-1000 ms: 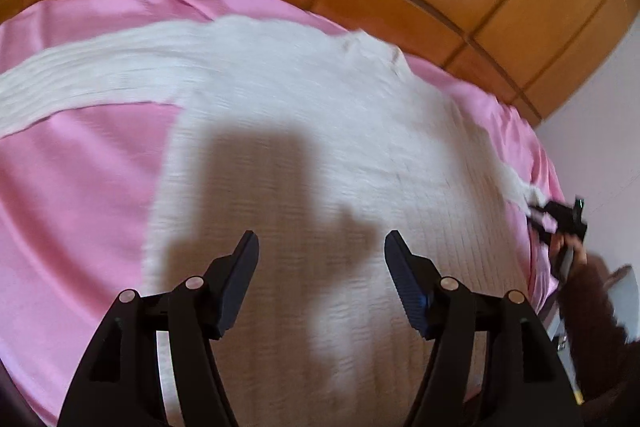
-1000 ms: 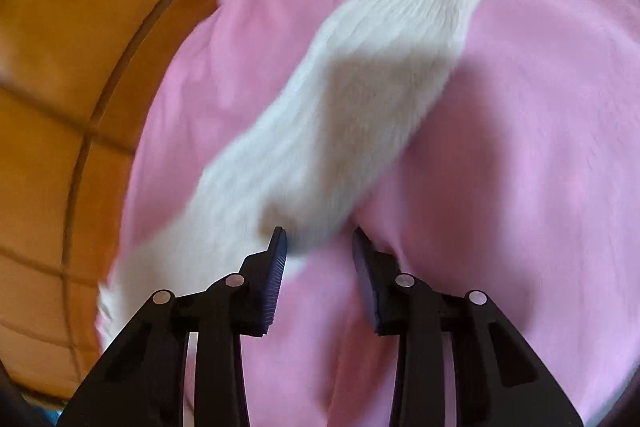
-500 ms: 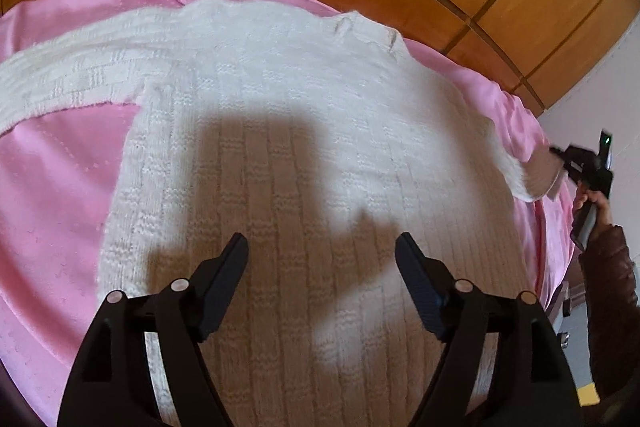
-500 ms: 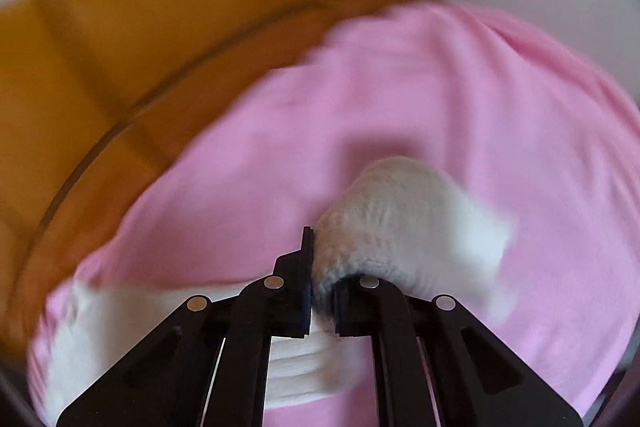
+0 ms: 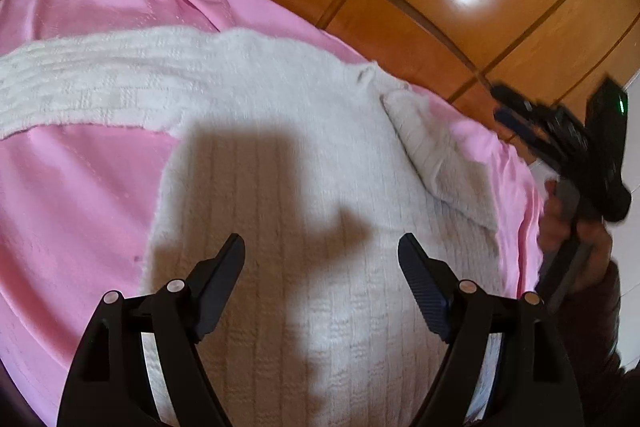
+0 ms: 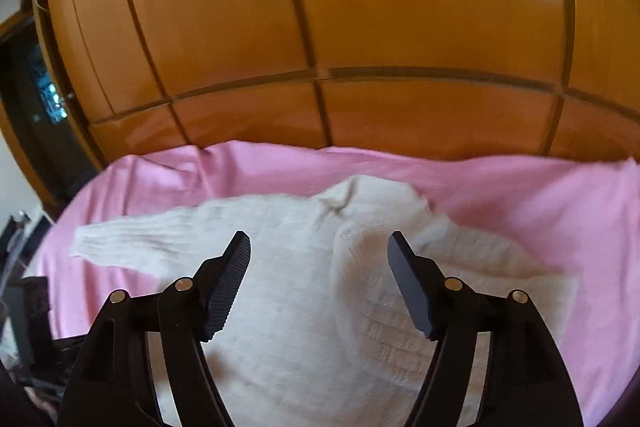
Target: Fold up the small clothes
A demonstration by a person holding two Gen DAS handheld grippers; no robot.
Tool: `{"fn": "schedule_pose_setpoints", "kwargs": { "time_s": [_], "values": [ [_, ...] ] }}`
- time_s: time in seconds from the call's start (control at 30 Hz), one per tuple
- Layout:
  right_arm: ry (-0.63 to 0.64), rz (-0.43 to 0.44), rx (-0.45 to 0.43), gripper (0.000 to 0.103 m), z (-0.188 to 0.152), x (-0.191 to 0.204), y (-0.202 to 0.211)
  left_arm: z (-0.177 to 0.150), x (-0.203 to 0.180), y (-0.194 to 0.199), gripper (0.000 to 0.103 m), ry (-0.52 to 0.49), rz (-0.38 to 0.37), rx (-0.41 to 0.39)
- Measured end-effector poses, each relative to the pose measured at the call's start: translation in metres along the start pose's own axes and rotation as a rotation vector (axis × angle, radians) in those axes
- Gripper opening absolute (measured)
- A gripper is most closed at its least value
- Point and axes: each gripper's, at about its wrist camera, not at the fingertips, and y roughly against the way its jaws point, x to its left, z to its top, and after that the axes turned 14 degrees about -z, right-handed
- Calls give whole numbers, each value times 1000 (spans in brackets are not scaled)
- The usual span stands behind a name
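Observation:
A white knit sweater (image 5: 320,187) lies flat on a pink sheet (image 5: 72,207). One sleeve (image 5: 80,87) stretches out to the left. The other sleeve (image 5: 444,163) is folded down along the sweater's right side. My left gripper (image 5: 322,255) hovers open over the sweater's body, holding nothing. My right gripper (image 5: 500,103) is lifted off at the right edge, in a person's hand (image 5: 560,223). From the right wrist view, the right gripper (image 6: 319,251) hangs above the sweater (image 6: 300,307) and the folded sleeve (image 6: 460,255); its jaws are opening with nothing between them.
A wooden wardrobe (image 6: 320,7) stands close behind the far edge of the bed. Dark clutter (image 6: 24,307) sits off the bed's left side in the right wrist view. The pink sheet (image 6: 520,195) lies bare around the sweater.
The right gripper shut on the right sleeve's cuff, carried it inward, let it go and rose away, rolling level. The left gripper drifted a little over the sweater and opened wider.

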Motion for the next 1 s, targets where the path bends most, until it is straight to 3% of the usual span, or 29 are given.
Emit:
{"fn": "schedule_pose_setpoints", "kwargs": {
  "time_s": [0.2, 0.37, 0.5, 0.63, 0.7, 0.77, 0.83, 1.0],
  "values": [
    [-149, -87, 62, 70, -53, -65, 32, 23, -2, -18, 77, 18, -49, -4],
    [-252, -188, 132, 71, -110, -115, 53, 49, -53, -57, 77, -121, -37, 22],
    [-363, -201, 163, 71, -143, -142, 61, 66, -108, -112, 77, -308, 31, 79],
    [-373, -172, 172, 71, -152, -142, 62, 74, -138, -172, 77, -428, 136, 156],
    [-356, -148, 170, 75, -152, -135, 60, 76, -142, -199, 77, -464, 193, 197],
    [-337, -119, 177, 76, -152, -129, 56, 77, -141, -220, 64, -491, 268, 221],
    [-327, -110, 183, 76, -152, -125, 51, 84, -135, -225, 17, -467, 324, 212],
    [-341, -80, 163, 76, -148, -124, 47, 107, -99, -152, 16, -209, 130, 21]
  ]
}}
